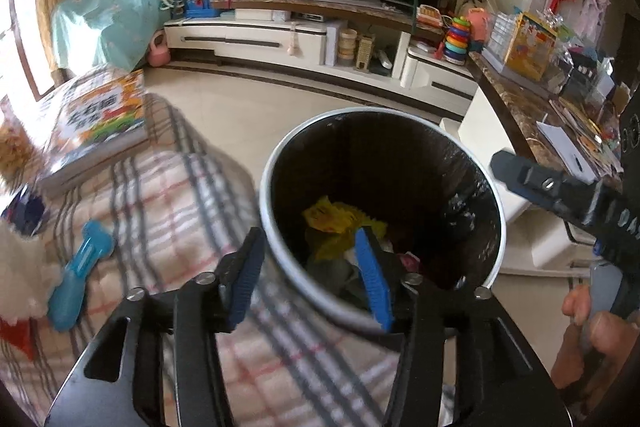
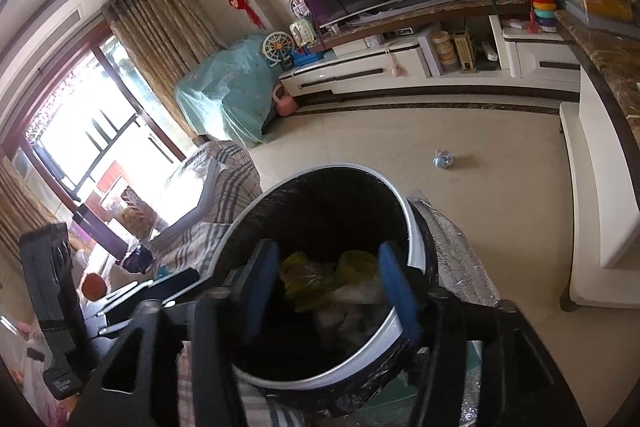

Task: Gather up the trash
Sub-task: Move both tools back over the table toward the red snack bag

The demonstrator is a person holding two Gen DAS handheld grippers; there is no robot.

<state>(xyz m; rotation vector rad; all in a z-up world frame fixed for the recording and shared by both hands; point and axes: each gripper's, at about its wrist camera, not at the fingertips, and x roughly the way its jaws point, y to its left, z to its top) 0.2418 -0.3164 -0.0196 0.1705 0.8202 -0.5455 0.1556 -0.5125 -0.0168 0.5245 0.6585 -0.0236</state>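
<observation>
Trash was mostly where we wanted it: yellow wrappers (image 1: 340, 223) and crumpled paper lay at the bottom of the bin (image 1: 280, 163), a round white-rimmed can with a black liner, standing on the floor just beside the sofa with the plaid blanket (image 1: 168, 195). One piece remained out, though. In the right wrist view a small crumpled ball (image 2: 443, 159) sat on the pale floor tiles (image 2: 500, 167), well apart from the bin and nearer the TV cabinet (image 2: 360, 67).

We had both tools over the bin mouth. Our left tongs (image 1: 310, 275) were spread wide with nothing between the blue pads, one finger outside the rim and the other over the opening. Our right tongs (image 2: 332, 287) were likewise wide apart and empty, looking straight down into the liner.

We judged this to be the gap between a drop and the next pickup, with both tools free. The next move, as we read it, called for swinging the right tongs away from the bin, out across the open floor to that ball, coming down over it with the fingers either side, and closing gently, since it looked light and likely to skid on smooth tile. A blue toy (image 1: 80, 267) and a picture book (image 1: 96, 123) lay on the blanket; we took those for belongings, not rubbish.
</observation>
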